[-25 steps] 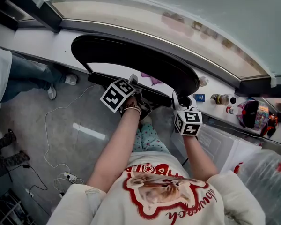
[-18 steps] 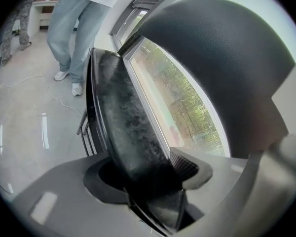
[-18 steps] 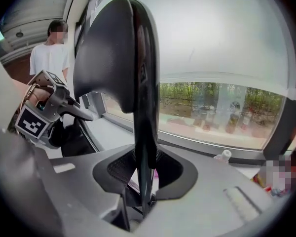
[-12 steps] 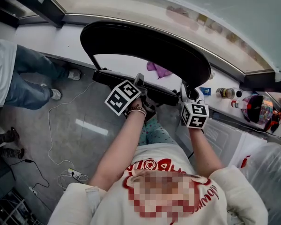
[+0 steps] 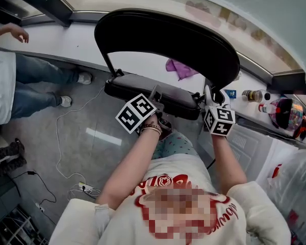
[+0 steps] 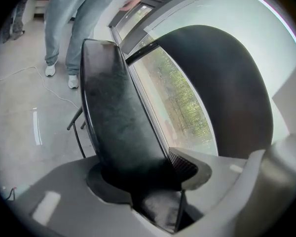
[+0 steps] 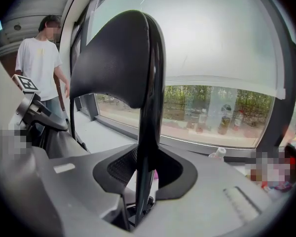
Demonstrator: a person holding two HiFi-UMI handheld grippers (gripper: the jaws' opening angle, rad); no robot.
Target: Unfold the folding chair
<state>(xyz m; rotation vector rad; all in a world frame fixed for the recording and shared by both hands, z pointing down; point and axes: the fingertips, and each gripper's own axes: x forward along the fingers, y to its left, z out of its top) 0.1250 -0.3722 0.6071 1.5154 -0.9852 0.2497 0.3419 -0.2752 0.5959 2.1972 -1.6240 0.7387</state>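
Note:
A black folding chair stands in front of me by the window. Its curved backrest (image 5: 168, 37) arches above the padded seat (image 5: 148, 93), which lies nearly level. My left gripper (image 5: 155, 97) is shut on the seat's near edge (image 6: 123, 137). My right gripper (image 5: 210, 97) is shut on the chair's right frame tube (image 7: 147, 132), just under the backrest (image 7: 118, 58). The chair's thin metal legs (image 6: 76, 127) show under the seat in the left gripper view.
A person in jeans (image 5: 25, 83) stands at the left on the grey floor. A white cable (image 5: 58, 147) trails across the floor. A purple cloth (image 5: 181, 68), bottles (image 5: 252, 95) and a white window ledge (image 5: 66, 45) lie behind the chair. A white bag (image 5: 290, 188) is at right.
The seat has swung down from the backrest and now lies nearly flat. The backrest has risen and both grippers have moved with the chair.

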